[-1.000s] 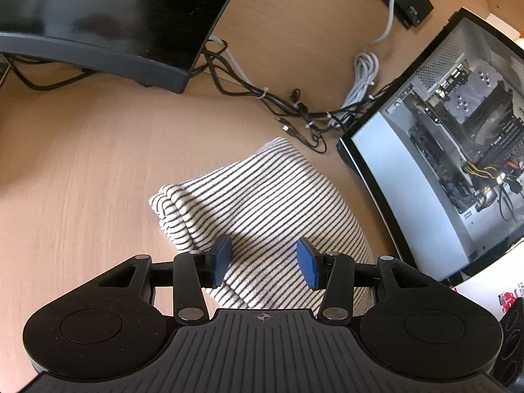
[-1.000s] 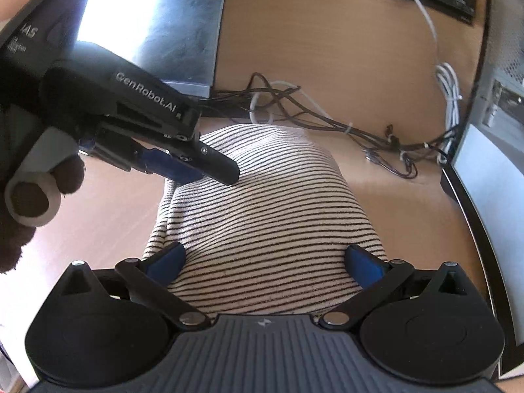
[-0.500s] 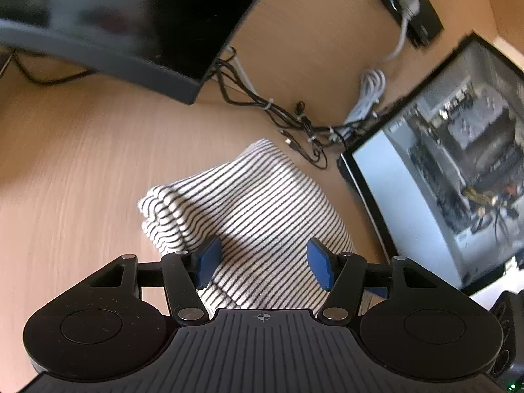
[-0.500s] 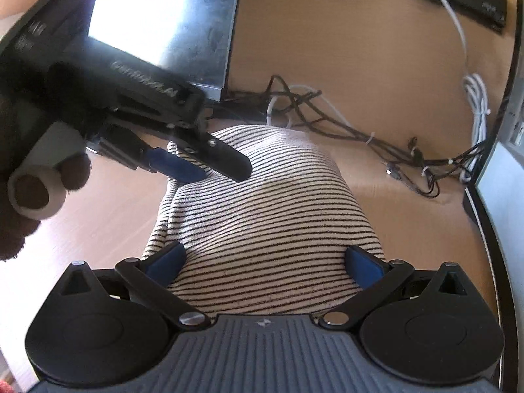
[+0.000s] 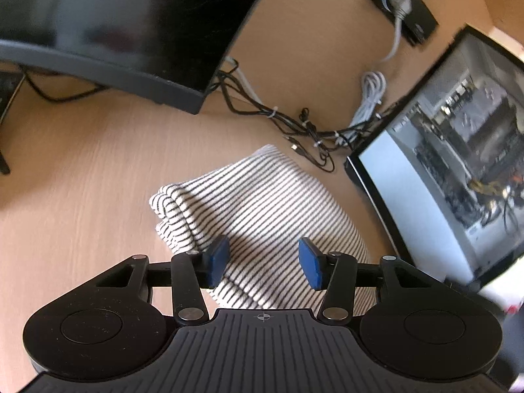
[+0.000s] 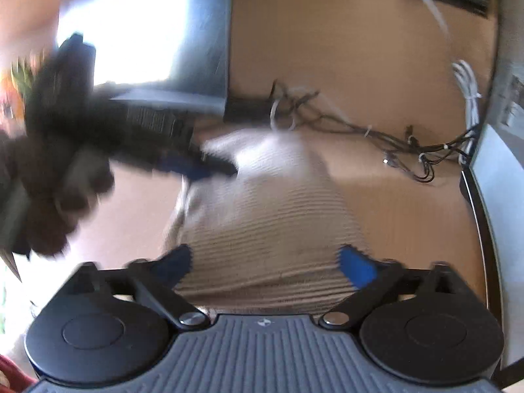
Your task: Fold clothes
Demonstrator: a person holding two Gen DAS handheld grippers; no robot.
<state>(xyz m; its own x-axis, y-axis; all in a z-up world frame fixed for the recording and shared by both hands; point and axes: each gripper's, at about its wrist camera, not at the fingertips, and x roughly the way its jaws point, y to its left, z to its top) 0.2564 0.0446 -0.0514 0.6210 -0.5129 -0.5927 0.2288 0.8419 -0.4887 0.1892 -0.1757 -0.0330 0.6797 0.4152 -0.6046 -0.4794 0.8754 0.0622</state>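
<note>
A folded black-and-white striped garment (image 5: 262, 196) lies on the wooden desk (image 5: 82, 180). My left gripper (image 5: 265, 262) hovers over its near part. Its blue pads stand apart and are closing, with striped cloth below them and nothing pinched. In the right wrist view, which is blurred by motion, the garment (image 6: 271, 209) fills the middle. My right gripper (image 6: 265, 265) is above its near edge, jaws wide but closing, pads not pressing on the cloth. The left gripper's fingers (image 6: 222, 167) reach in over the garment's far left corner, held by a dark-gloved hand (image 6: 49, 196).
A dark monitor (image 5: 114, 26) stands behind the garment. A tangle of black and white cables (image 5: 294, 124) lies just beyond it. An open computer case (image 5: 458, 163) walls off the right side. A power strip (image 5: 402, 3) sits at the back.
The right gripper's jaws have narrowed and it has pulled back and up a little from the garment, blurring its view. The left gripper's jaws widened slightly, then narrowed again.
</note>
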